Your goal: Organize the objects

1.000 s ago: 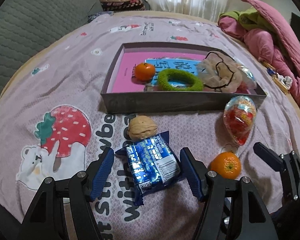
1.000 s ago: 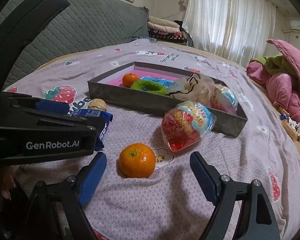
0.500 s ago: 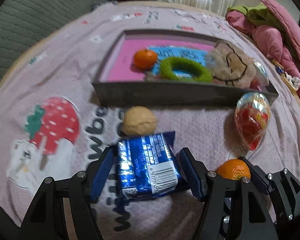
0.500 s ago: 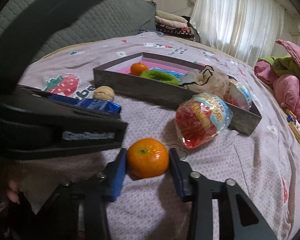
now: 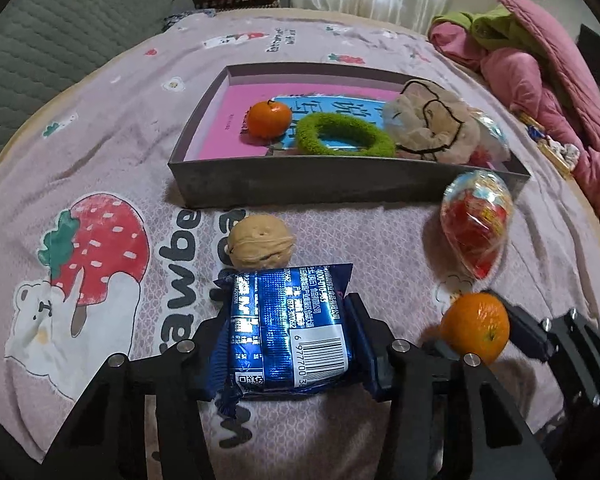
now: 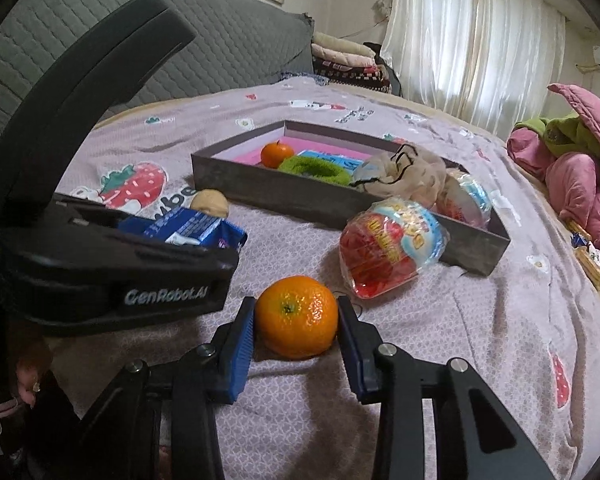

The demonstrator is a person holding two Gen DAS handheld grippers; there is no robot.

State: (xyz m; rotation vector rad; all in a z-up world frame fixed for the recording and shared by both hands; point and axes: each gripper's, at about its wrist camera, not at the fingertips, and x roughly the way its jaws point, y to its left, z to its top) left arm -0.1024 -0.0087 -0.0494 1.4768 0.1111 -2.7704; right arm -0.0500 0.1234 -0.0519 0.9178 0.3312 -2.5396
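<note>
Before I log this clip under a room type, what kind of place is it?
Most likely a bedroom: the work surface is a bed with a strawberry-print sheet, a quilted grey headboard behind it, folded blankets stacked by the curtained window.

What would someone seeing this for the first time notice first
Both tongs are gripping something on the bedspread: the left tongs clamp a shiny blue snack pack, and the right tongs squeeze a bright orange mandarin. Behind them sits a grey tray, already partly filled.
</note>
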